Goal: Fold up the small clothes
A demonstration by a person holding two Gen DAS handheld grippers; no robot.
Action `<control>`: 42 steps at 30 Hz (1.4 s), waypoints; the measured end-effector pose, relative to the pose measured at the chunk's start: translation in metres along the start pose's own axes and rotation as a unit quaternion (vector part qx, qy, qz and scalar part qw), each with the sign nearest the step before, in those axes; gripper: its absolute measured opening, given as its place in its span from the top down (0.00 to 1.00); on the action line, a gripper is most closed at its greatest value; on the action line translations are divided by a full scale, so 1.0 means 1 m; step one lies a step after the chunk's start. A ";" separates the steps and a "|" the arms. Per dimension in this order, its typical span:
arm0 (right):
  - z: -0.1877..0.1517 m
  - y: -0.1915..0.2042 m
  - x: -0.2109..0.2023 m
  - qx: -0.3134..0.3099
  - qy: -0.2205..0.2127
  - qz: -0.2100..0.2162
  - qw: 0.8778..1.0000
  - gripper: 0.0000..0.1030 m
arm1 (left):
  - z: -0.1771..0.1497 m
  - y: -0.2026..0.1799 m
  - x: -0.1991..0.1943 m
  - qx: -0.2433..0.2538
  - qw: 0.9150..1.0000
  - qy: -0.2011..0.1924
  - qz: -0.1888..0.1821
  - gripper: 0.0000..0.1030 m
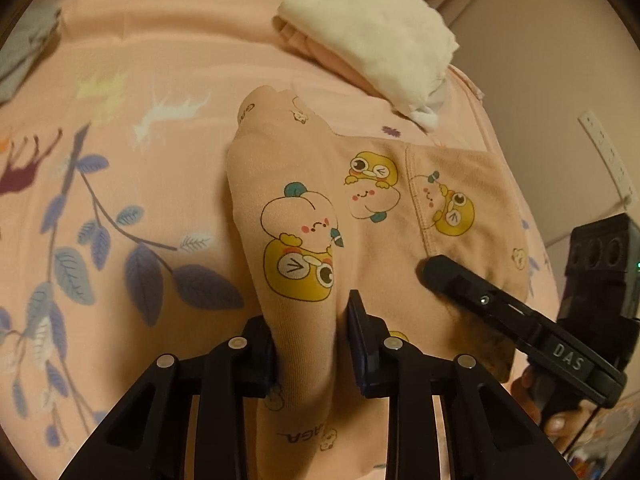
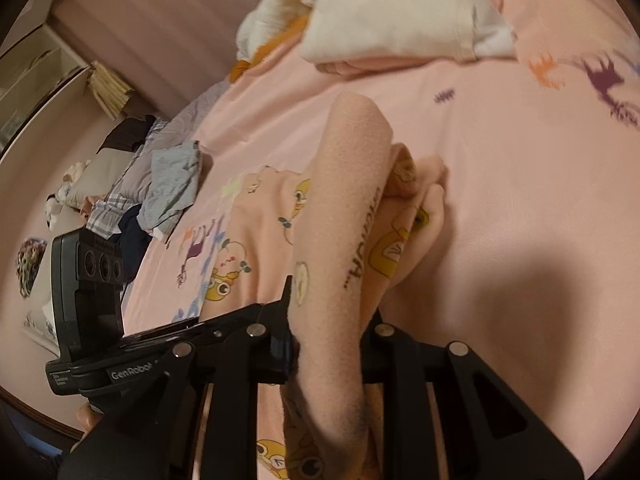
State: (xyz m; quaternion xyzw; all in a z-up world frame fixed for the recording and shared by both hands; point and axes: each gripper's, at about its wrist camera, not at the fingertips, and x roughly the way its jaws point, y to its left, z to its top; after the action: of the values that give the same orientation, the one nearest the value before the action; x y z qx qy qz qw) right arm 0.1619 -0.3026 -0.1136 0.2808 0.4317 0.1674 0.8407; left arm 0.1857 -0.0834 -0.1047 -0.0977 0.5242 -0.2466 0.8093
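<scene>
A small peach garment [image 1: 360, 200] printed with yellow cartoon characters lies on the pink bedsheet [image 1: 120, 80]. In the left wrist view my left gripper [image 1: 312, 348] is shut on a raised ridge of this garment, which runs up between its pads. My right gripper [image 1: 436, 276] comes in from the right with its tip on the garment's right part. In the right wrist view the right gripper [image 2: 328, 344] is shut on a lifted fold of the same garment [image 2: 256, 240]. The left gripper's camera housing [image 2: 92, 280] shows at the left.
A stack of folded white and pink cloth [image 1: 372, 32] sits at the far edge of the bed. A heap of grey and plaid clothes [image 2: 160, 188] lies at the far left. A power strip [image 1: 608, 156] hangs on the wall beside the bed's right edge.
</scene>
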 end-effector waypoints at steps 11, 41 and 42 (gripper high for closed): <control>-0.027 0.027 -0.045 -0.014 -0.032 0.019 0.999 0.80 | -0.029 -0.034 -0.042 0.046 0.998 -0.017 0.029 0.73; -0.085 0.093 -0.107 -0.069 -0.054 0.053 0.995 0.80 | -0.082 -0.040 -0.104 0.039 0.997 -0.061 0.038 0.73; -0.086 0.096 -0.107 -0.072 -0.053 0.053 0.995 0.80 | -0.084 -0.038 -0.107 0.037 0.997 -0.063 0.038 0.73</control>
State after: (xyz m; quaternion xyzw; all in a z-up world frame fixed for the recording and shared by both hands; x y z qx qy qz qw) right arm 0.0260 -0.2553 -0.0273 0.2507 0.3577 0.2274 0.8703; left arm 0.0641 -0.0543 -0.0397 -0.0629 0.4658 -0.2280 0.8527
